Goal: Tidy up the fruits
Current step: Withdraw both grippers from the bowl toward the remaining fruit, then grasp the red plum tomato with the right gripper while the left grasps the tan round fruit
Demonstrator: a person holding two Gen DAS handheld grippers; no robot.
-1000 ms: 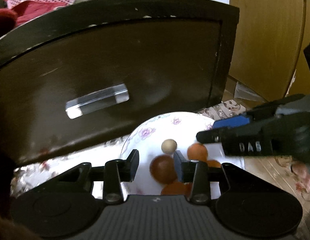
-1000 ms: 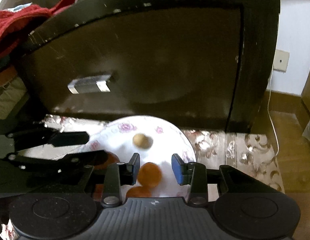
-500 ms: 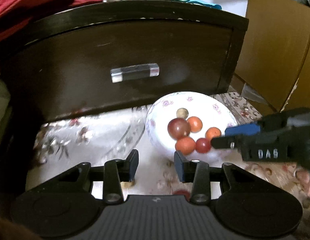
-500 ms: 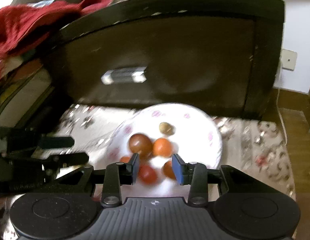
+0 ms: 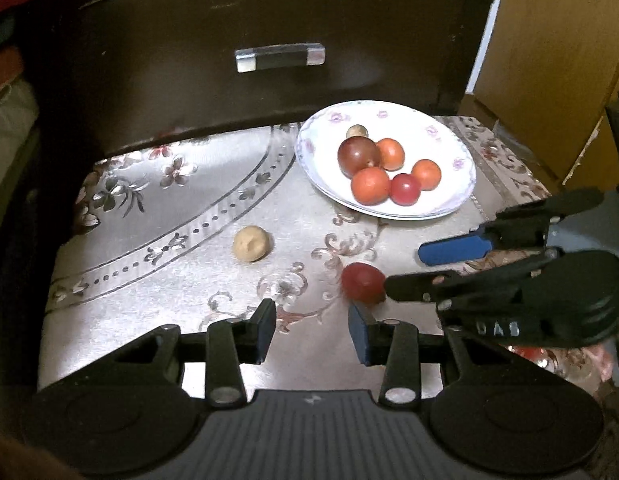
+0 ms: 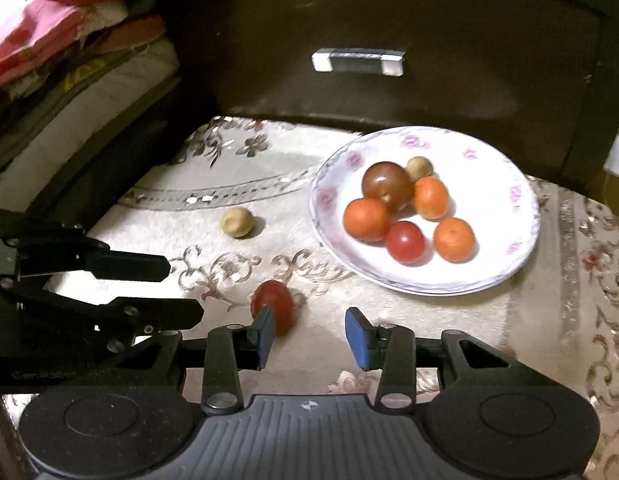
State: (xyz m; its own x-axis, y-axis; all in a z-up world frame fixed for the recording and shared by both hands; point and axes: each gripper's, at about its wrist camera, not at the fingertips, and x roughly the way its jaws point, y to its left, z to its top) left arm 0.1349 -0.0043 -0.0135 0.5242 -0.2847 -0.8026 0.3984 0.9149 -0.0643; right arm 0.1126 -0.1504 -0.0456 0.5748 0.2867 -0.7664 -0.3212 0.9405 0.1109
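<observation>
A white floral plate (image 5: 449,148) (image 6: 509,240) holds a dark tomato (image 6: 387,184), a small red tomato (image 6: 405,242), three orange fruits and a tan round fruit (image 6: 419,168). On the patterned cloth lie a loose tan fruit (image 5: 251,243) (image 6: 236,222) and a loose red tomato (image 5: 363,282) (image 6: 273,306). My left gripper (image 5: 312,332) (image 6: 177,292) is open over bare cloth. My right gripper (image 6: 311,336) (image 5: 429,268) is open too, and the red tomato sits just ahead of its left fingertip, not between the pads.
A dark wooden drawer front with a clear handle (image 5: 279,57) (image 6: 357,62) rises right behind the cloth-covered table. Stacked fabrics (image 6: 69,40) lie to the left and a light wooden cabinet (image 5: 549,60) stands to the right.
Both grippers have drawn back from over the plate. The plate now lies farther ahead, and the loose tan fruit and red tomato on the cloth have come into view.
</observation>
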